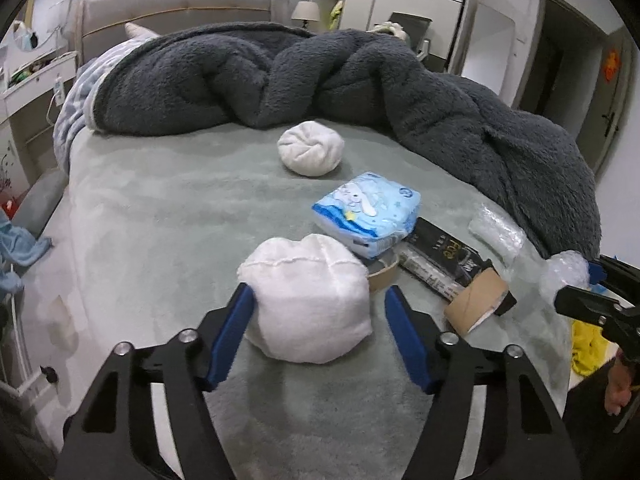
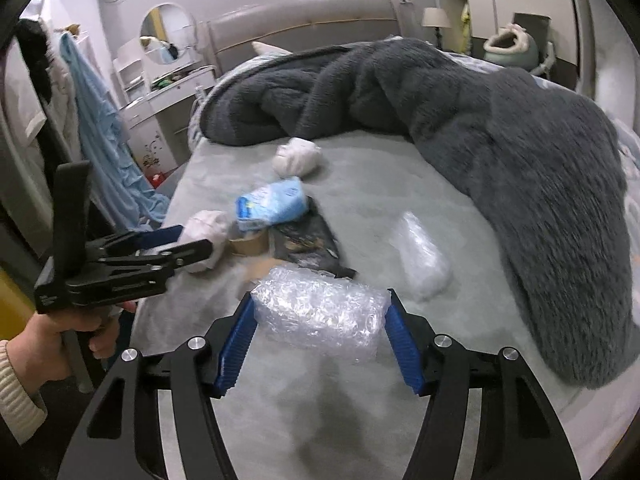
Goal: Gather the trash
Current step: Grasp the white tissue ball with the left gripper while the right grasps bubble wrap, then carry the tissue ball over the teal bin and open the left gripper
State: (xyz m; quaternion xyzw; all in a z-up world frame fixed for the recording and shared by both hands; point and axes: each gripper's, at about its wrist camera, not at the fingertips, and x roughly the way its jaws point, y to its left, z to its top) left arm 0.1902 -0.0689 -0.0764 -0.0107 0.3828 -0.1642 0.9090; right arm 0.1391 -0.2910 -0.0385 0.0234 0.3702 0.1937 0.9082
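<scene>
My left gripper [image 1: 320, 300] is open around a white cloth ball [image 1: 310, 300] that rests on the grey bed sheet [image 1: 160, 208]; the left pad touches it, the right pad stands apart. My right gripper [image 2: 320, 308] is shut on a wad of bubble wrap [image 2: 320, 308], both pads against its ends, held just above the sheet. The left gripper also shows in the right wrist view [image 2: 188, 240], at the cloth ball [image 2: 206, 232]. A second bubble wrap roll [image 2: 424, 256] lies to the right.
On the sheet lie another white cloth ball [image 1: 311, 148], a blue tissue pack [image 1: 368, 212], a black packet [image 1: 440, 256] and two brown tape rolls [image 1: 476, 300]. A dark fleece blanket [image 1: 440, 112] is heaped across the back and right. A dresser [image 1: 28, 92] stands left.
</scene>
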